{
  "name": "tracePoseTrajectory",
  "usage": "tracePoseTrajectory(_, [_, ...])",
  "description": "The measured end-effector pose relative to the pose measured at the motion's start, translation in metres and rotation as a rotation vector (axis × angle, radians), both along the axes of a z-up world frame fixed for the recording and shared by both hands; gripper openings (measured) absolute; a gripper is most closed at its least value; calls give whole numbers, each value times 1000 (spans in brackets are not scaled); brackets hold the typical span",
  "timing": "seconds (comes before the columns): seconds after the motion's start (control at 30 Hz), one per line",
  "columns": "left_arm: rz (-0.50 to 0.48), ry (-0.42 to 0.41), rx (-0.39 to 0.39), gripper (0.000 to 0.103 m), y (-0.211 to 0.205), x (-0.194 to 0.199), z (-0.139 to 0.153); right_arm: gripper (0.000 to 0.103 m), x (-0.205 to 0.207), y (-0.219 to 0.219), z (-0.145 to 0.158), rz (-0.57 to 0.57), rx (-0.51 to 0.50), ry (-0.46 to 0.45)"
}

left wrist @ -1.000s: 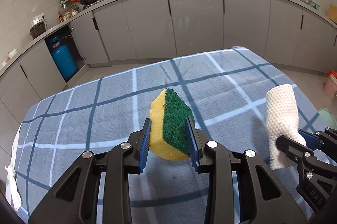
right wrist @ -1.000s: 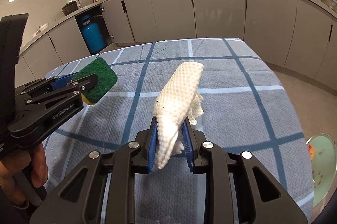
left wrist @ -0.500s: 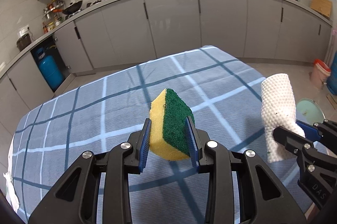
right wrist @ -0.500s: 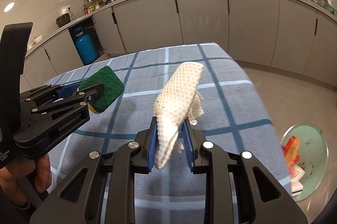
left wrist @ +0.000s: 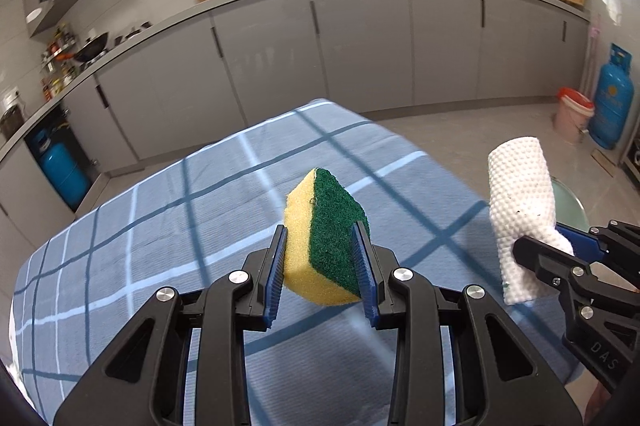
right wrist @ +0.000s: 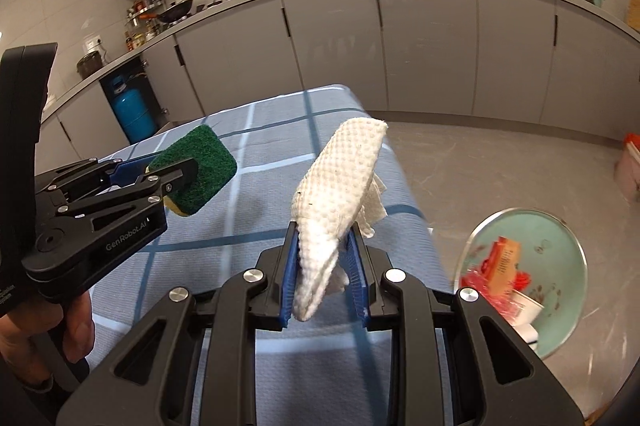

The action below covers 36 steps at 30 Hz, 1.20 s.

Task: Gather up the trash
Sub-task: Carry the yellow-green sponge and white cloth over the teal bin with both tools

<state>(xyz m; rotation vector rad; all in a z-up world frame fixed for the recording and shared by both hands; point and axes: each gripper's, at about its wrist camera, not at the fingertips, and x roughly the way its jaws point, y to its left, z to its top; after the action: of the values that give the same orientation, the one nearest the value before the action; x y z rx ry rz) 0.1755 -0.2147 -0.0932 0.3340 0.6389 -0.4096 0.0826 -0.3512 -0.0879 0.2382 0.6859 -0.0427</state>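
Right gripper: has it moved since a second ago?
Yes. The right gripper, shut on the paper towel, swung rightward past the table edge; the trash bin has come into view.

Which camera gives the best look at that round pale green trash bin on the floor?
The right wrist view: the round pale green trash bin shows its open top with red wrappers inside. In the left wrist view only a sliver peeks out behind the white paper towel.

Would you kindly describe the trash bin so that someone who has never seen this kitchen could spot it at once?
Start at the table with the blue checked cloth and look down past its right-hand edge to the grey floor. There stands a round, pale green bin, open at the top. Unlike the pink bucket farther off, it already holds red and orange wrappers and a white cup.
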Motion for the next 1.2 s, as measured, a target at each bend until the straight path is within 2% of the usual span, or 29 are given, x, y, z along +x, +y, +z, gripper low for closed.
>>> tracePoseTrajectory(0.67, [-162,18,37,33,-89,-25,-13,25,-43,-83,-18,-169,28,18])
tracePoseTrajectory(1.2, [-316,67,31,33,-174,-40,-29,26,-65,-162,-36,-306,-3,65])
